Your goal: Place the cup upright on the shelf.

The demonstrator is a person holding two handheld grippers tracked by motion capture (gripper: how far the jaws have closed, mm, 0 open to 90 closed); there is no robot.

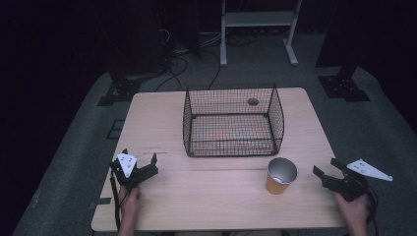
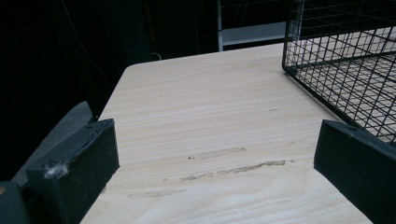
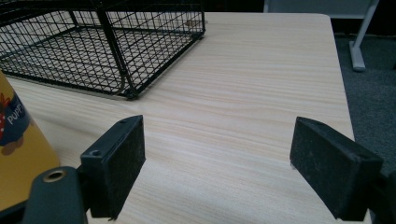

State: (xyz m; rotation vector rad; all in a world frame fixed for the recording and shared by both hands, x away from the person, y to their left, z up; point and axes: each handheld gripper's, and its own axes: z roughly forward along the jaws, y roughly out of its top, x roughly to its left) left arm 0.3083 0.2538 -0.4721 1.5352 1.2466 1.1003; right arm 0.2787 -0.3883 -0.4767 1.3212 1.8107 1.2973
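Both tools are released, jaws apart over bare table: left tool near the left edge, right tool just beside the orange cup, wire basket beyond.

black tools, grey 3-corner plates, foam pads, trailing cables

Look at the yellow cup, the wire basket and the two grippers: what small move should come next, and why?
Probably the right gripper should slide left toward the yellow cup. The cup stands upright on the table, just in front of the wire basket, and is nearer this gripper than the left gripper. The right jaws stand apart with nothing between them.
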